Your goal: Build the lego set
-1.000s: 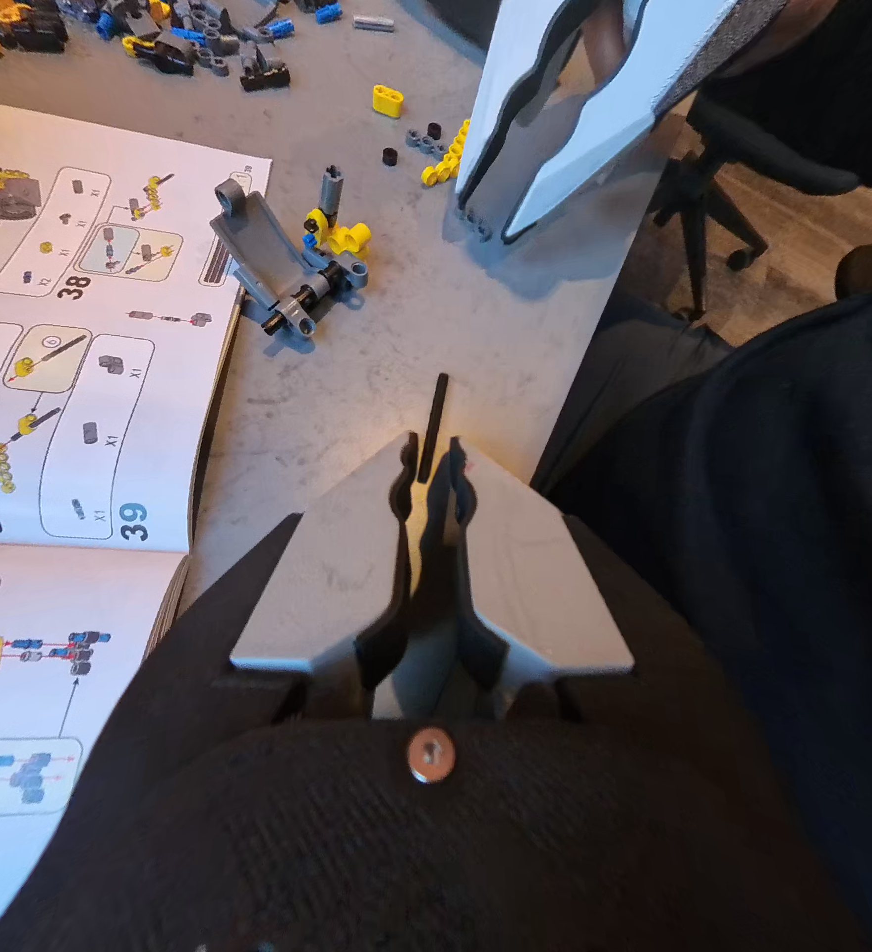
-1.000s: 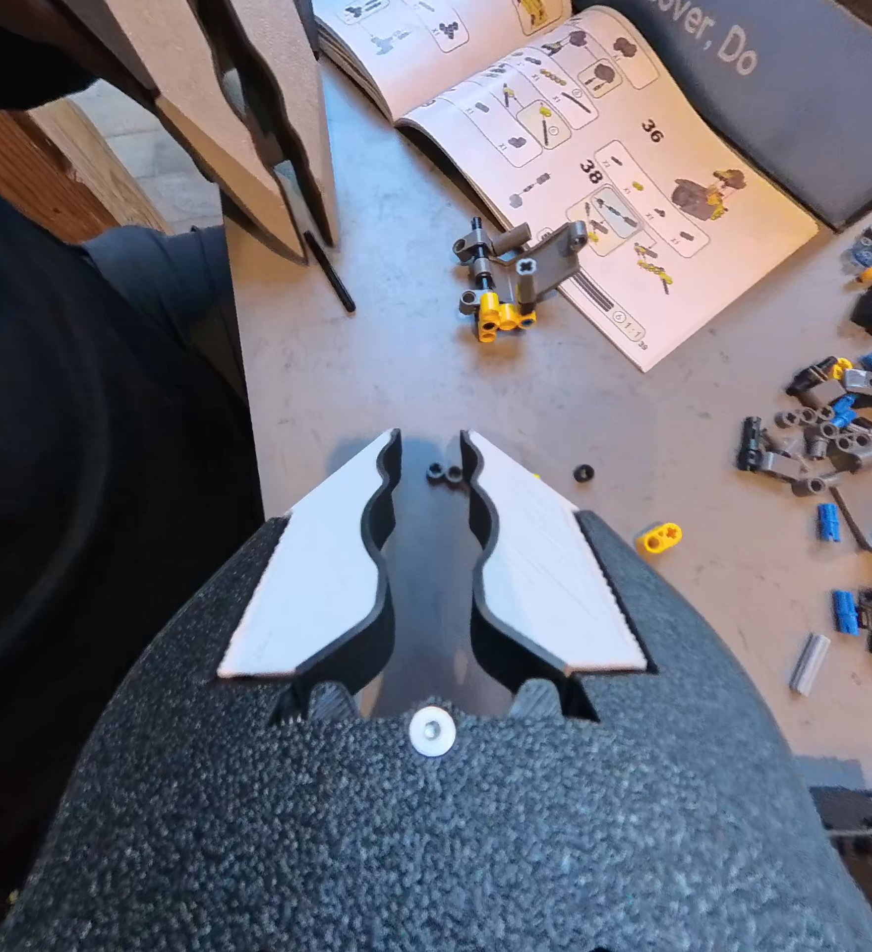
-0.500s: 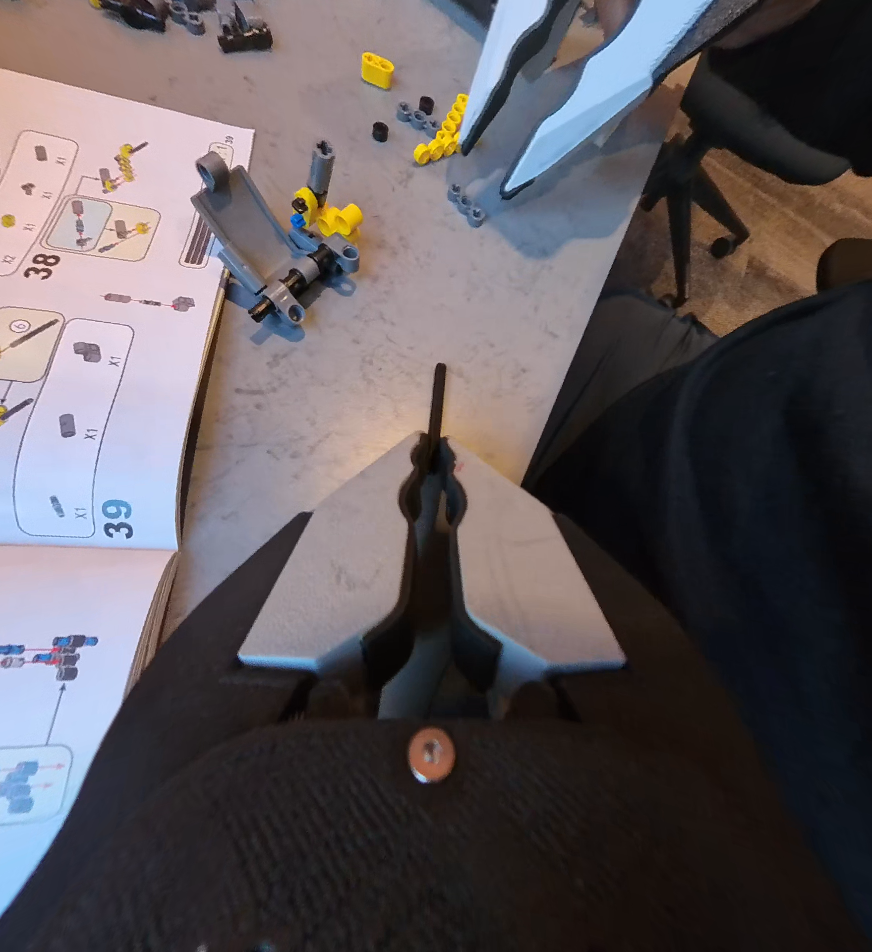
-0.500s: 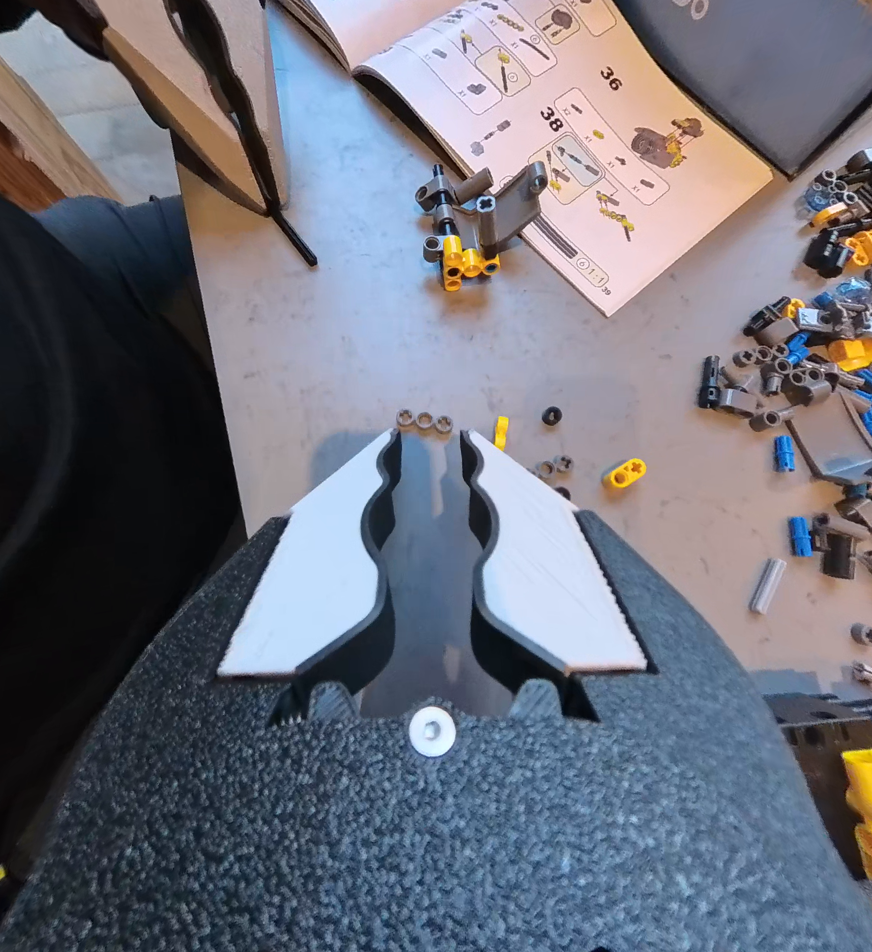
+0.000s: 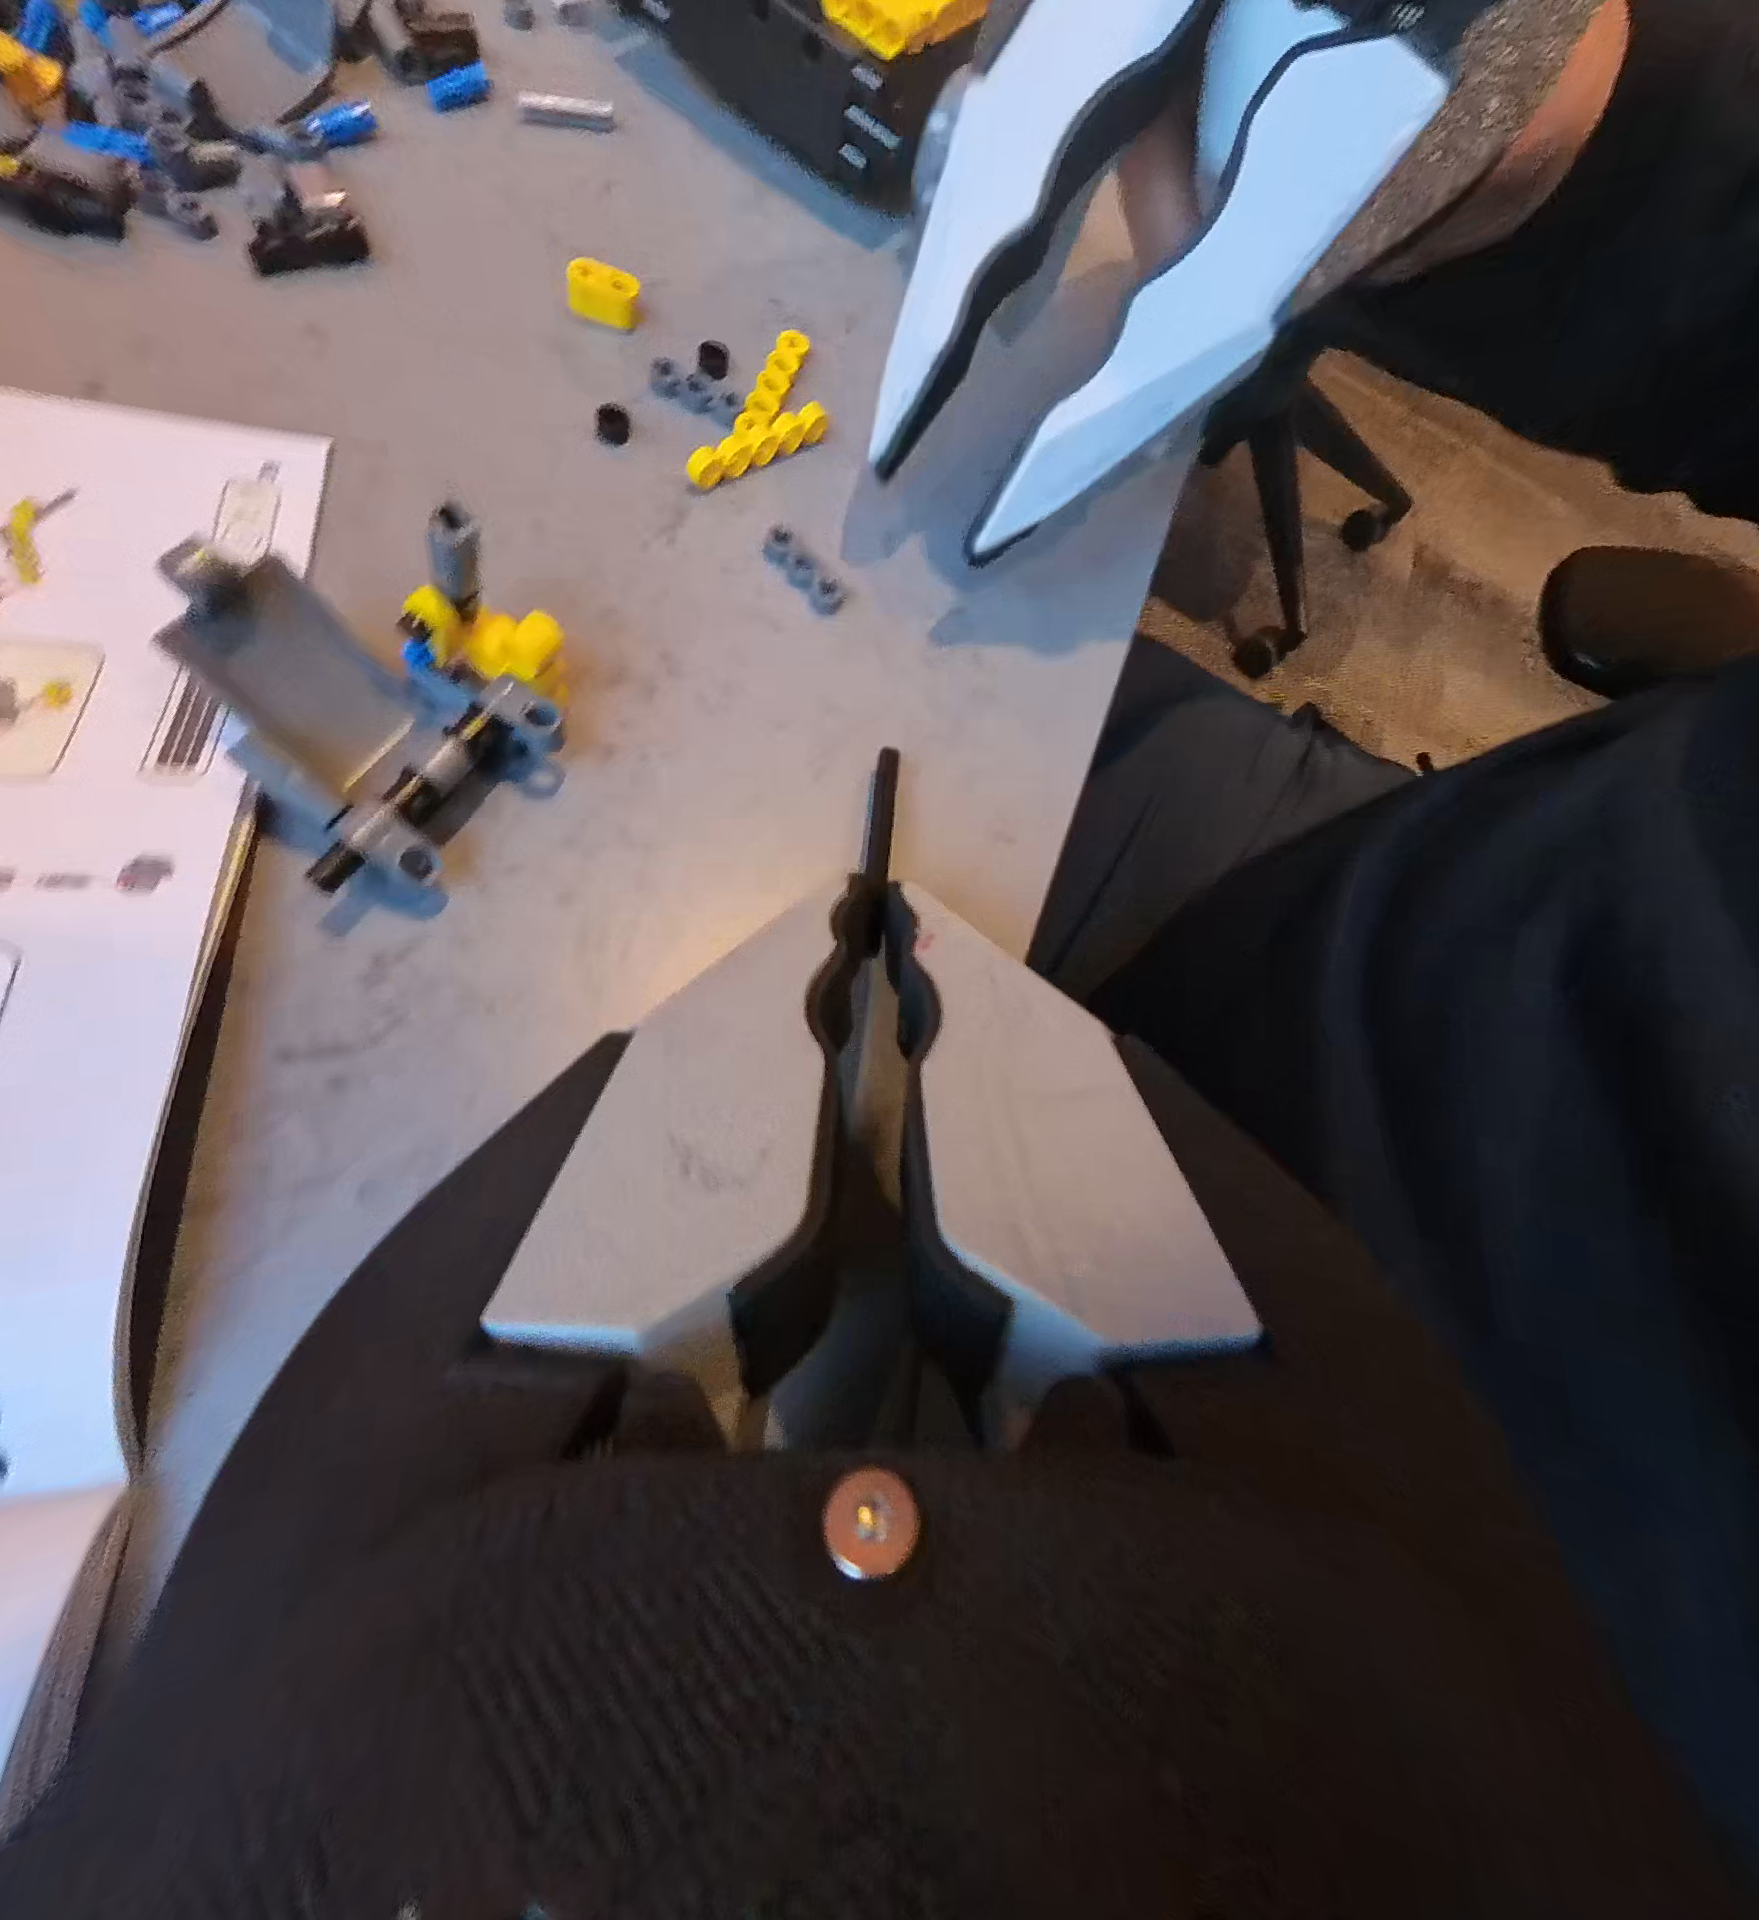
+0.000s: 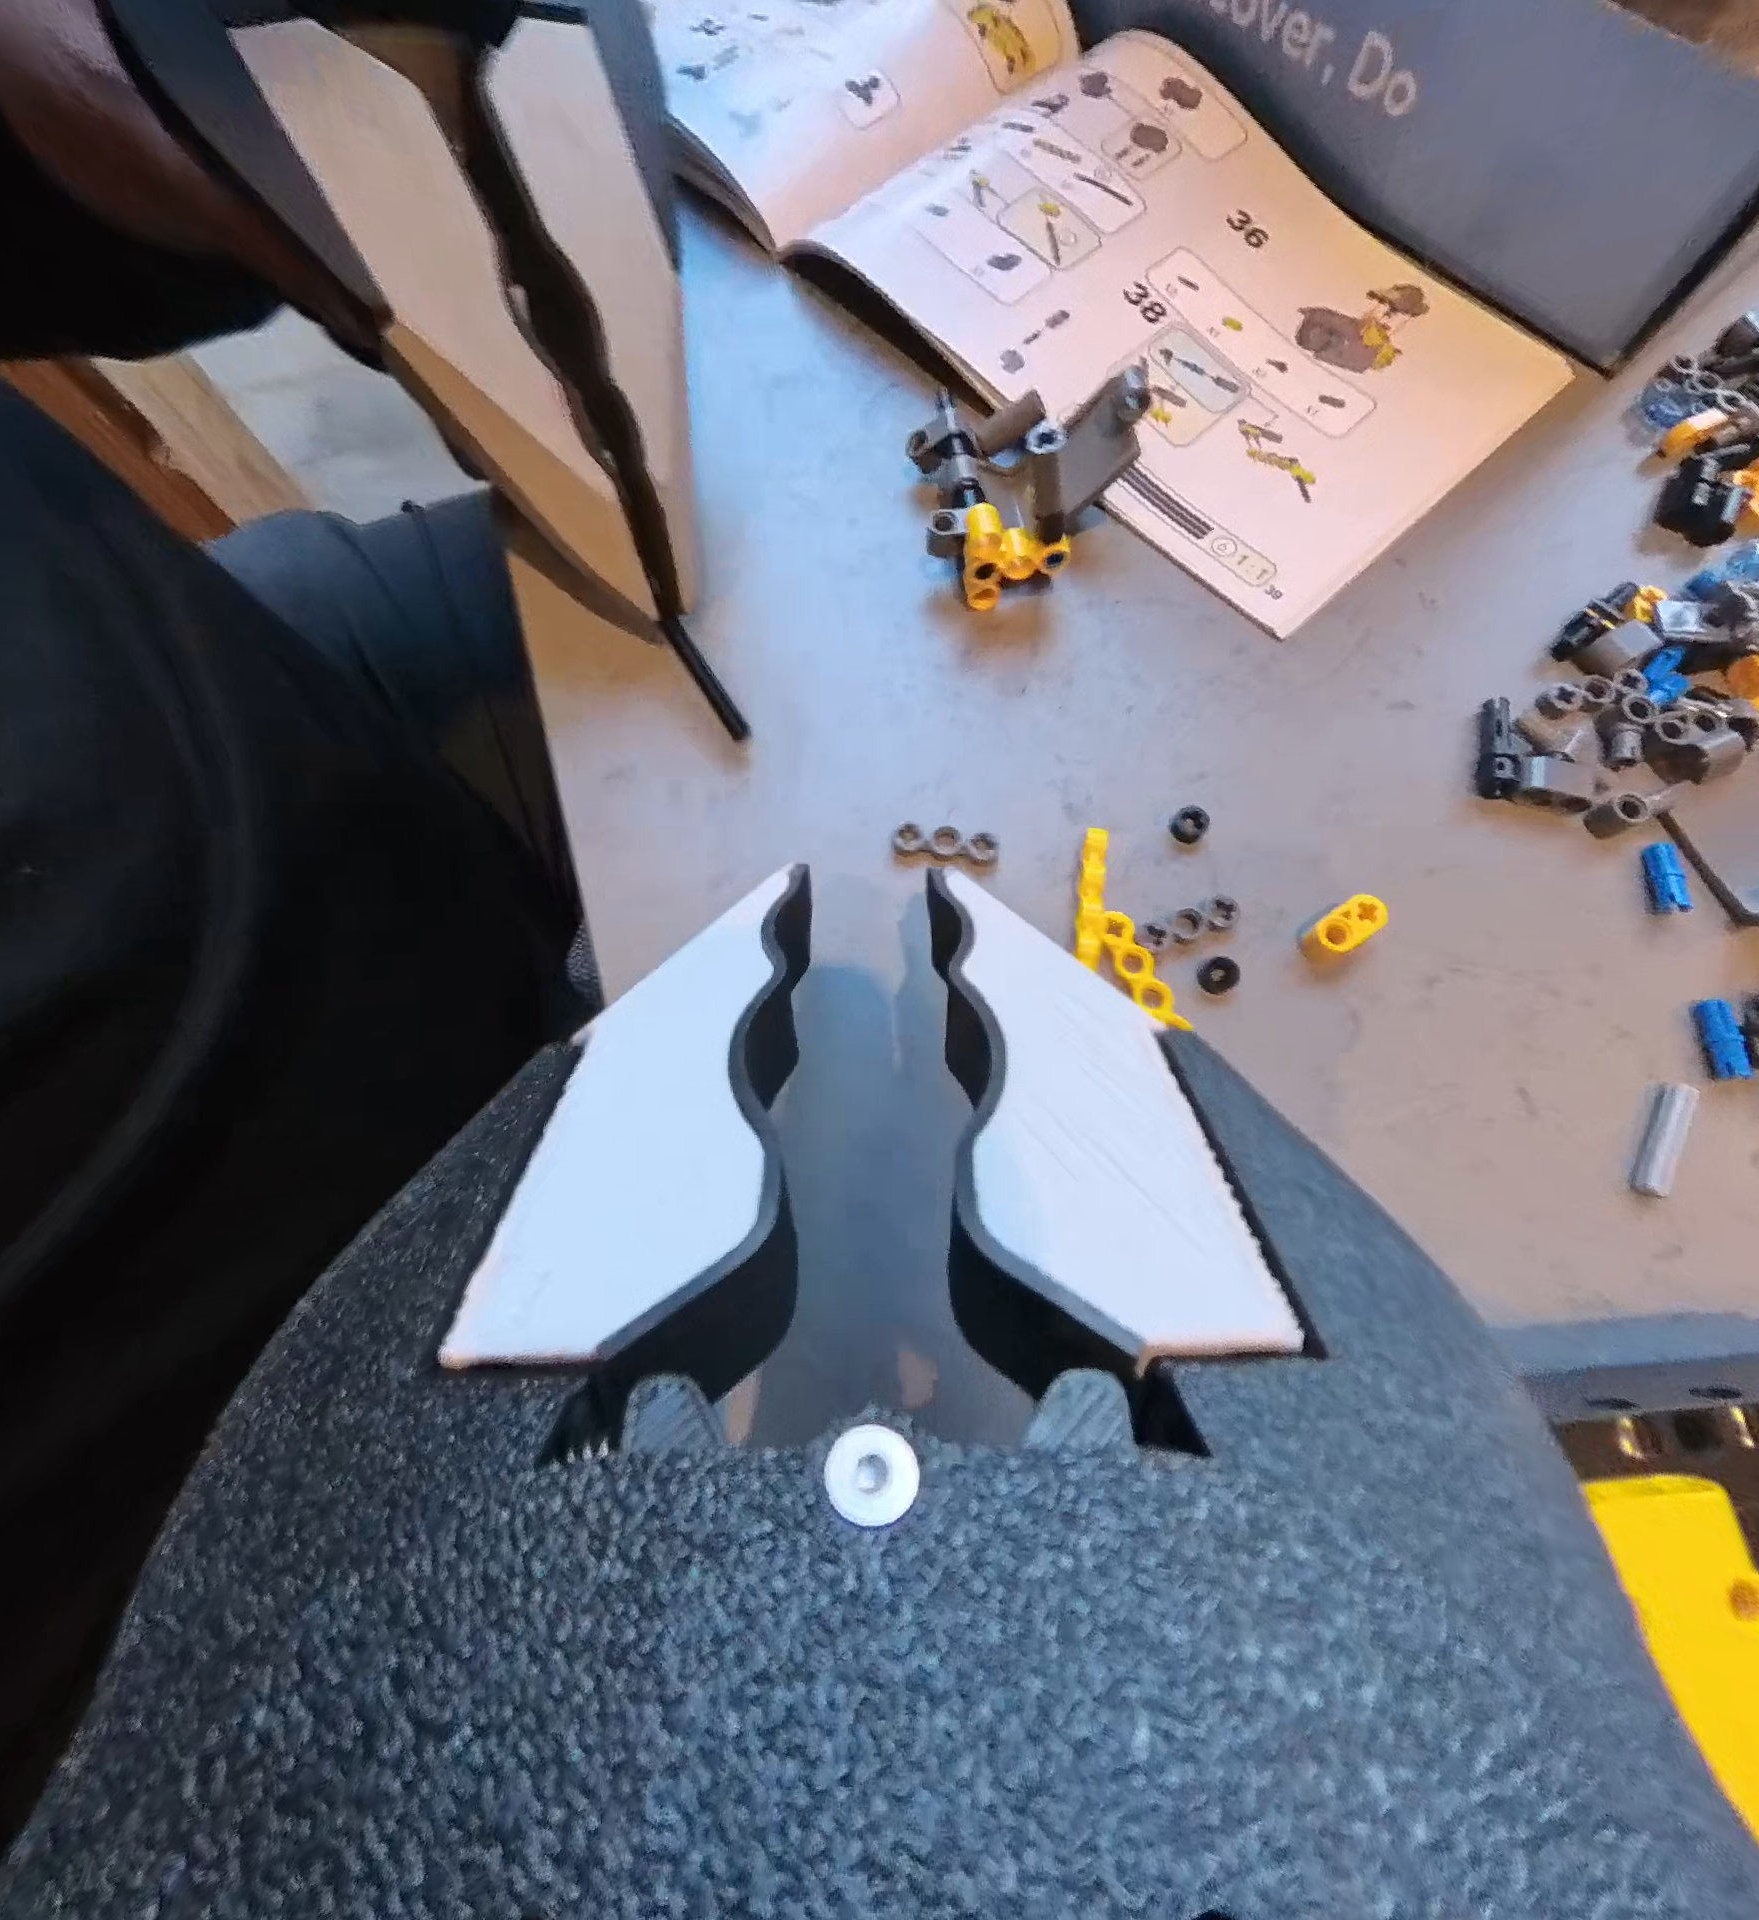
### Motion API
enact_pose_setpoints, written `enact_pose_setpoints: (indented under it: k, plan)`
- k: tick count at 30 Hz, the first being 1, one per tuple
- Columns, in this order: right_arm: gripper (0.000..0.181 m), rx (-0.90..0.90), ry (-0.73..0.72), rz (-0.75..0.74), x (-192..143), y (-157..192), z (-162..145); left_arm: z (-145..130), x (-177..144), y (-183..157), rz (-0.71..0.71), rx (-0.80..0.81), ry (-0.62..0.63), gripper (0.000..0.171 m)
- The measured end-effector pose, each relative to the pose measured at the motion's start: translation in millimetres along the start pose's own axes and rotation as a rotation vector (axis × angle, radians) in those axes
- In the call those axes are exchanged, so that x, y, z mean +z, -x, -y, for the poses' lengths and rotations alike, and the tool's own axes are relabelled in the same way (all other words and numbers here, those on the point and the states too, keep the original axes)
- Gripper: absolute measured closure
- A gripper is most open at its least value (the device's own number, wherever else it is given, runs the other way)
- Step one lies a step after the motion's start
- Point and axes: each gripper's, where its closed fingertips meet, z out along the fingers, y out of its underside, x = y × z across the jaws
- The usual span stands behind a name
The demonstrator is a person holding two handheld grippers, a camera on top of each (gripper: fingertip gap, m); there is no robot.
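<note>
My left gripper (image 5: 873,902) is shut on a thin black axle rod (image 5: 877,812) that sticks out past its tips, above the grey table near its right edge. In the right wrist view the same gripper (image 6: 669,613) and rod (image 6: 711,681) show at upper left. My right gripper (image 6: 870,883) is open and empty, just short of a small grey three-hole piece (image 6: 946,842); it also shows in the left wrist view (image 5: 932,509). A grey and yellow sub-assembly (image 5: 387,717) lies by the booklet, also seen in the right wrist view (image 6: 1026,483).
An open instruction booklet (image 5: 54,831) lies at the left. Loose yellow beams (image 5: 759,426), black bushes and a yellow connector (image 5: 603,294) lie mid-table. A heap of blue, grey and yellow parts (image 6: 1706,665) sits to the right. The table edge (image 5: 1103,790) and an office chair base (image 5: 1290,540) are at right. About 8 cm separates my left fingertips from my right. The yellow connector (image 5: 603,294) is closer to my right gripper, around 8 cm from its tips; the left tips are 15 cm off. Look for it in the right wrist view (image 6: 1337,925) too.
My left gripper closed on the black rod and lifted it off the table. My right gripper drew back from the three-hole piece and stayed open.
</note>
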Motion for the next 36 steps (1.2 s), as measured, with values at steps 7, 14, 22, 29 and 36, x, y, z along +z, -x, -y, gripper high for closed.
enact_pose_setpoints:
  k: [7, 14, 22, 29, 36]
  plan:
    - [0.161, -0.032, 0.043, -0.201, -10.0, -26.9, -2.9, 3.0, 15.5, -4.4, -0.010, 0.051, 0.057, 0.171]
    - [0.165, 0.161, 0.163, -0.415, -32.5, -87.5, 1.3, 1.4, 12.4, 1.6, 0.014, 0.027, 0.052, 0.170]
    - [0.164, 0.210, 0.373, -0.367, 6.6, -101.4, -17.2, 2.3, 9.4, 0.4, 0.024, 0.020, 0.012, 0.170]
    - [0.174, 0.216, 0.316, -0.261, 11.0, -91.5, 0.4, 0.4, 4.0, -2.5, -0.010, 0.016, -0.004, 0.161]
    - [0.174, -0.095, 0.227, 0.062, 43.9, -14.3, 44.2, -2.5, -14.9, 3.0, 0.001, -0.013, -0.078, 0.156]
